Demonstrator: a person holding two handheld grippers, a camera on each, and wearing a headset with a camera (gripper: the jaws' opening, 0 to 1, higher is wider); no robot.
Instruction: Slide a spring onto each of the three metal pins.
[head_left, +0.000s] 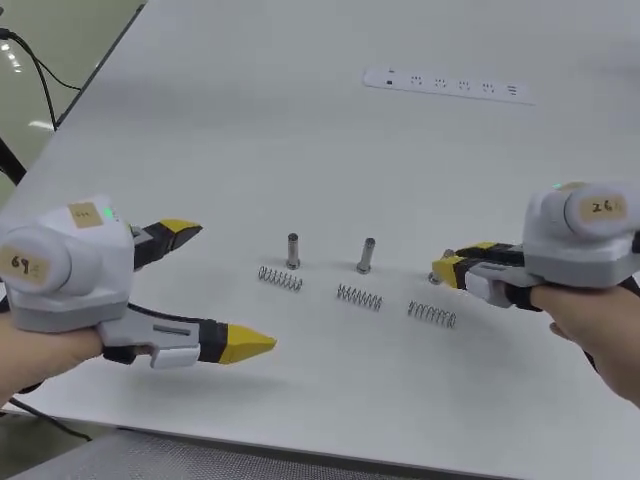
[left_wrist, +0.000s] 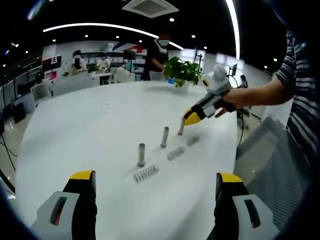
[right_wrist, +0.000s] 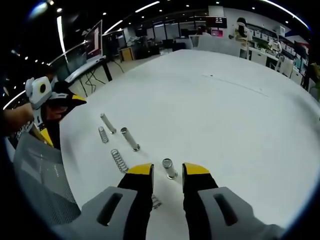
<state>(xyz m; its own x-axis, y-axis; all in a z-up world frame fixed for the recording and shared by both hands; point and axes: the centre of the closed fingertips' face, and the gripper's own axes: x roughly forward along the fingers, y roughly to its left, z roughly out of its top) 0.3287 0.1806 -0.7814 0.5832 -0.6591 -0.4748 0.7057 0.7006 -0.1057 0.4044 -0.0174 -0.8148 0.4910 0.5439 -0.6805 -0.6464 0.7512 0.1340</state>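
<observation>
No spring was on a pin yet, so the whole job was left to do. All three pins stood bare and upright in a row on the white table (head_left: 300, 120): the left pin (head_left: 293, 250), the middle pin (head_left: 367, 255) and the right pin (right_wrist: 169, 168). Each had its spring lying flat just on the near side: the left spring (head_left: 280, 279), the middle spring (head_left: 359, 297) and the right spring (head_left: 432, 314).

The left gripper (head_left: 220, 287) hovered out to the left, well apart from the row, its jaws spread wide and holding nothing. The right gripper (head_left: 455, 265) was at the right pin, its jaws parted only a little. The pin stood between the tips with a gap on either side, so I judged nothing was gripped.
</observation>
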